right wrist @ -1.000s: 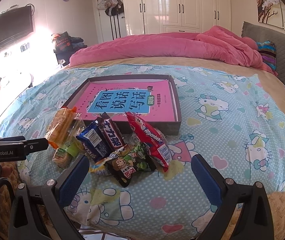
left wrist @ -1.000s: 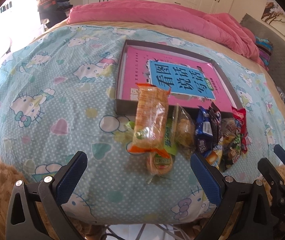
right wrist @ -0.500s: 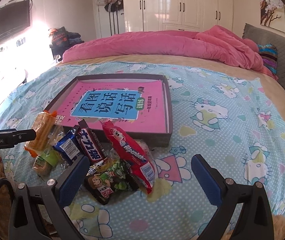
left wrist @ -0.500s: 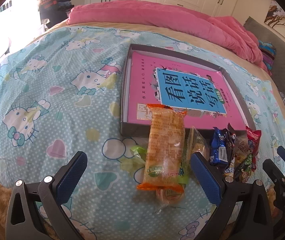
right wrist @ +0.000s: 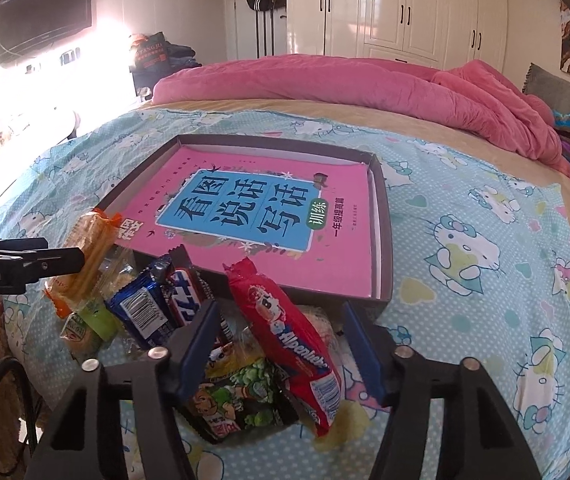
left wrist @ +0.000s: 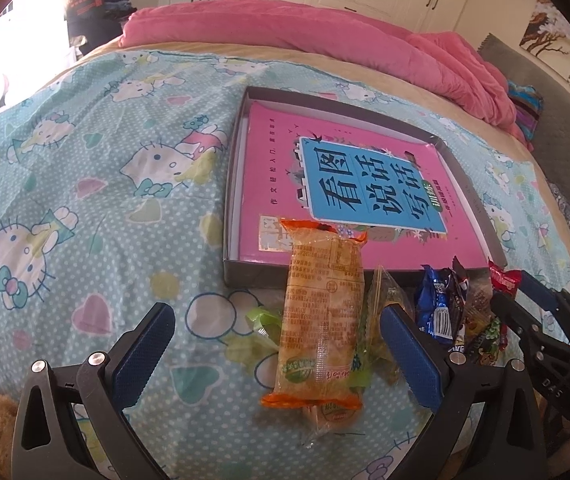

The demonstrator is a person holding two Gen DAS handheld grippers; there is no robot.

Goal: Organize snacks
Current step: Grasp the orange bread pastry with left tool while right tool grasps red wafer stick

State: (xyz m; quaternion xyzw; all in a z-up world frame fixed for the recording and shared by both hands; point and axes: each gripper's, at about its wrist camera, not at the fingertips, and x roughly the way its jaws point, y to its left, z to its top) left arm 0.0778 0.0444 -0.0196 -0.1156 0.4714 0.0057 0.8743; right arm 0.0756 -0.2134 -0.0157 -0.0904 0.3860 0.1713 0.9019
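— What did the room look like?
— Cream wardrobes (right wrist: 401,4) lined the far wall, a television (right wrist: 43,18) hung at the left.
— And the light?
— Glaring sun from the left, across a pink duvet (right wrist: 365,84).

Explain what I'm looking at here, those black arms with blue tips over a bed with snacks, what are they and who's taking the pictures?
Those are no robot arms. A person holds a two-finger gripper in each hand, and a small fisheye camera on each looks forward along its fingers. One picture comes from the left gripper, the other from the right gripper.

On the cartoon bedsheet lies a shallow grey box with a pink book inside. In front of it is a heap of snacks, among them an orange packet whose top leans on the box edge, a red bag, a blue packet and a green-pea bag.

Nothing is held yet. The left jaws stand wide around the orange packet. The right jaws have just been closing around the red bag, and the pads don't seem to press on it yet.
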